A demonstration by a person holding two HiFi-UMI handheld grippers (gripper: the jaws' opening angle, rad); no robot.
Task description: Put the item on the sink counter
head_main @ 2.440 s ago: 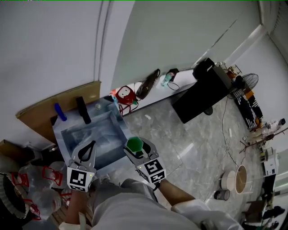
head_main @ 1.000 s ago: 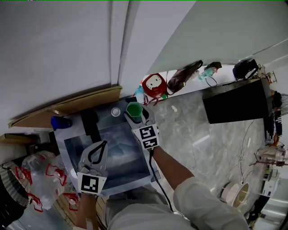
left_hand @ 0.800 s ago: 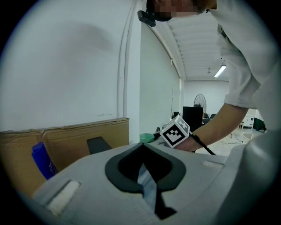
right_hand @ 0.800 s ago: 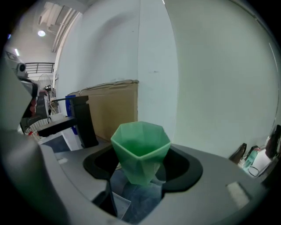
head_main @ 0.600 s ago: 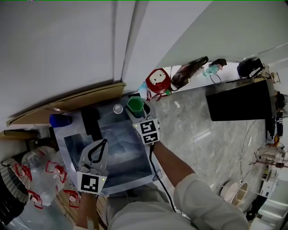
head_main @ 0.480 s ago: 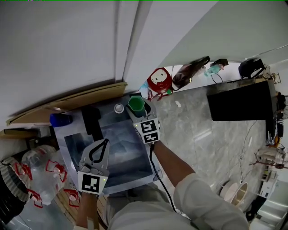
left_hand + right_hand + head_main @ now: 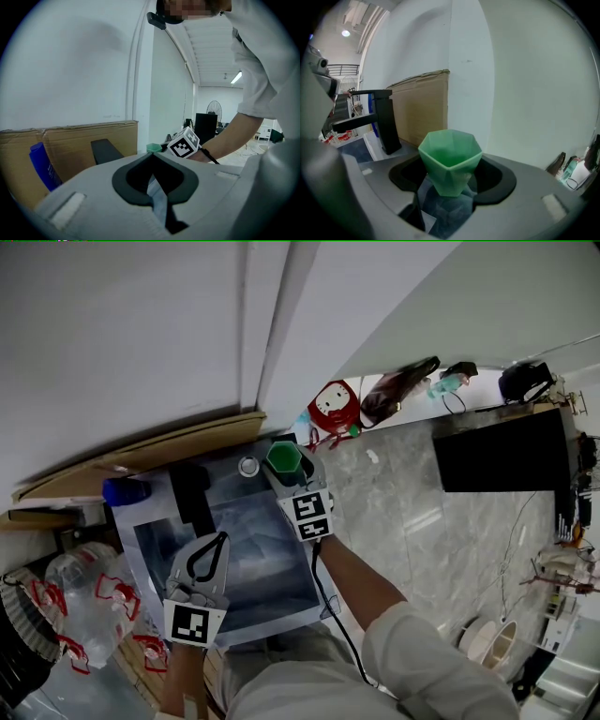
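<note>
Sink counter (image 7: 155, 502) against white wall (image 7: 141, 334); cardboard (image 7: 141, 456) behind, black faucet (image 7: 192, 493), marble floor (image 7: 403, 493).

Smooth matt plastic is being shown by the green cup (image 7: 450, 161), a matt black finish by the faucet (image 7: 384, 122), brown paper by the cardboard sheet (image 7: 423, 105), a glossy stone look by the floor (image 7: 412, 512).

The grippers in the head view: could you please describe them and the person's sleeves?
Both the left gripper and the right gripper are light grey with black-lined jaws, each carrying a white cube with black square markers. A thin black cable runs along the right arm. The person wears a white short-sleeved top.
</note>
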